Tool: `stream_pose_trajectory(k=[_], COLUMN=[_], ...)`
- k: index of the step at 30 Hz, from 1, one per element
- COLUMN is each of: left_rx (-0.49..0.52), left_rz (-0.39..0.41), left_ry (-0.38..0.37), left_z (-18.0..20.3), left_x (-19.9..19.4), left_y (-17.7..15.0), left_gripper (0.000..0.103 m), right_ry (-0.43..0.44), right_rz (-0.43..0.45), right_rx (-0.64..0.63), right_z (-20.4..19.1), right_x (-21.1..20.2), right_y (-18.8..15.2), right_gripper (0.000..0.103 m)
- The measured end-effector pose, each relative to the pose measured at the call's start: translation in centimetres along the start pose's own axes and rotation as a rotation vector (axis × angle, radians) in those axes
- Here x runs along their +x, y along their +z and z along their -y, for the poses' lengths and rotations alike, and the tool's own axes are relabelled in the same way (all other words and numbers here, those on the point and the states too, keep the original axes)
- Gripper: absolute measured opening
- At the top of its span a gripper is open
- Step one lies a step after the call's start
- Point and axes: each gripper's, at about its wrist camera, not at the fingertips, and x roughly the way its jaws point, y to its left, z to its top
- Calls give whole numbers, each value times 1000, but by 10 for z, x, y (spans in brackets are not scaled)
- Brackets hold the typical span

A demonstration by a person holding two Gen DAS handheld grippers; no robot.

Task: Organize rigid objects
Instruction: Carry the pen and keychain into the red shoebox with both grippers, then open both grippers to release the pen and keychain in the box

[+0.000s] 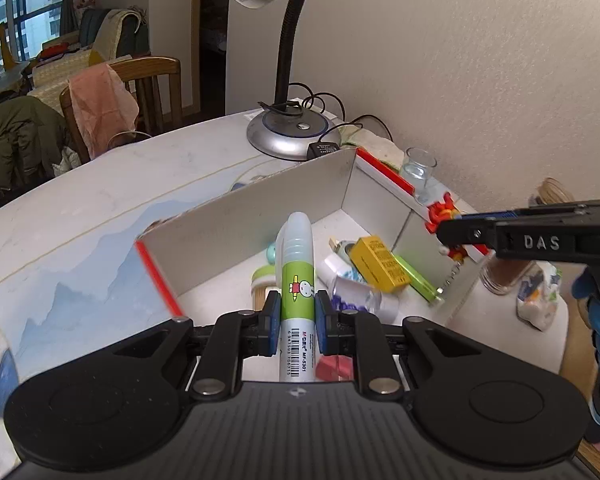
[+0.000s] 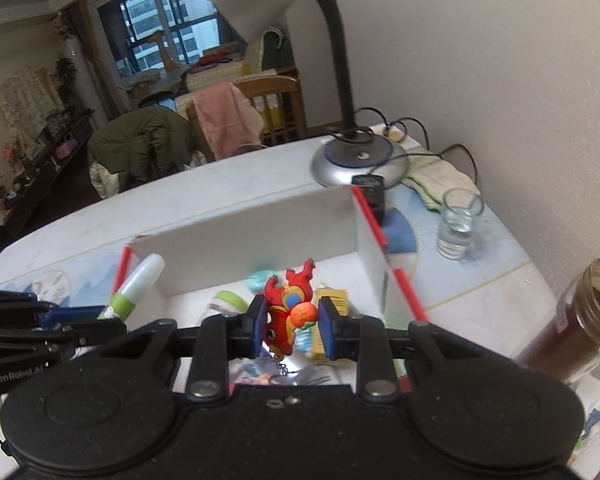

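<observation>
From the left wrist, the left gripper (image 1: 296, 322) pinches a glue bottle (image 1: 297, 280) — rabbit label, "M&G MF-5301" — over the white box (image 1: 260, 216), a yellow carton (image 1: 378, 264) ahead-right. From the right wrist, the right gripper (image 2: 293, 326) clamps a red toy figure (image 2: 290, 308) above that box; "GenRobot.AI" shows at left.

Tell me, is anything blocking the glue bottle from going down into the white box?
Nothing visible blocks it. The left gripper holds the glue bottle over the open white box, with bare floor straight ahead.
</observation>
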Motion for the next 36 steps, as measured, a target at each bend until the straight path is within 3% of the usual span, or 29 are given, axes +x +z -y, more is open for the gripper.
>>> stream_pose_trajectory(k=[10,17,27,36], left_rx=[20,-9,-40,-54], left_rz=[-35,-79,-124,-127], left_ry=[8,-6,3,1], left_z=[4,-4,-16,-19], left_x=[59,92,113,113], left_y=[29,35,29,24], left_gripper=[17,17,17,17], right_ry=[14,53,90,105], right_rz=[-25,-96,-212,-223], right_rx=[-5,-67,-181,-171], right_z=[20,11,-8,-7], right_x=[35,73,116,114], right_y=[17,21,10,8], right_gripper=[26,26,27,36])
